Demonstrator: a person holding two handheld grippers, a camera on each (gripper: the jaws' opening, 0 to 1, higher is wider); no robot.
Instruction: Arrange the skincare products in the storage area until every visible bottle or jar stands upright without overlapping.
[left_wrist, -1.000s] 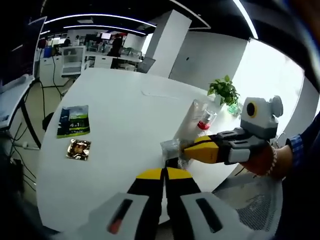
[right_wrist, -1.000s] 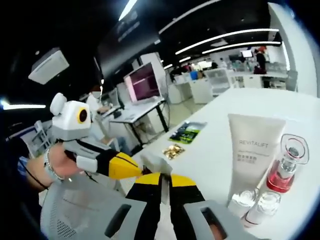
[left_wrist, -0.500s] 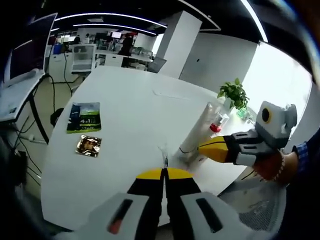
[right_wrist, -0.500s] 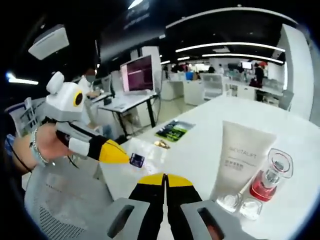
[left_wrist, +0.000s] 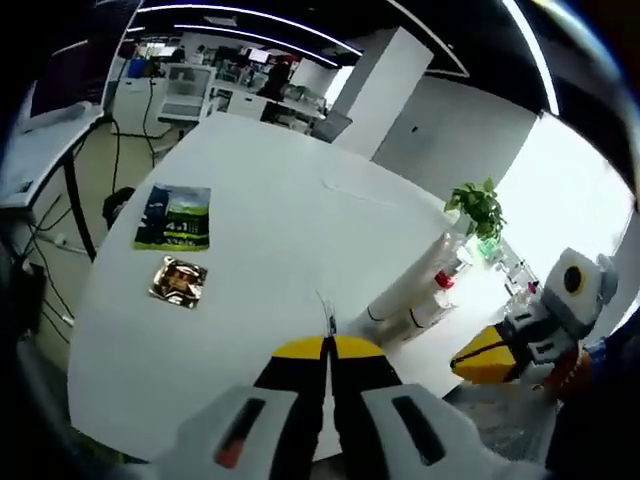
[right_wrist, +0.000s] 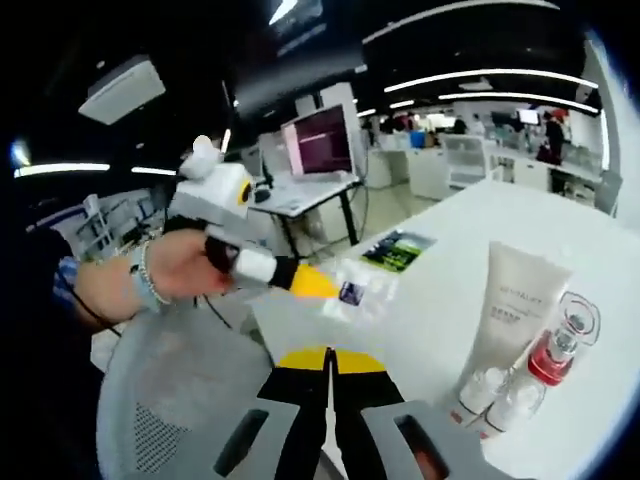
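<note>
My left gripper is shut on a small clear sachet, seen edge-on above its yellow tips. In the right gripper view the left gripper comes in from the left, and the sachet hangs in the air with a dark label. My right gripper is shut with nothing in it; it sits low on the right. A white tube, a red-filled bottle and two small clear bottles stand upright together on the white table. The tube stands near the table's right edge.
A green packet and a gold packet lie flat on the table's left part. A potted plant stands beyond the bottles. A grey mesh chair is below the grippers. Desks and monitors fill the room behind.
The two grippers have drawn apart. The sachet, which both tips met at a second ago, is now held by the left gripper alone, away from the right one.
</note>
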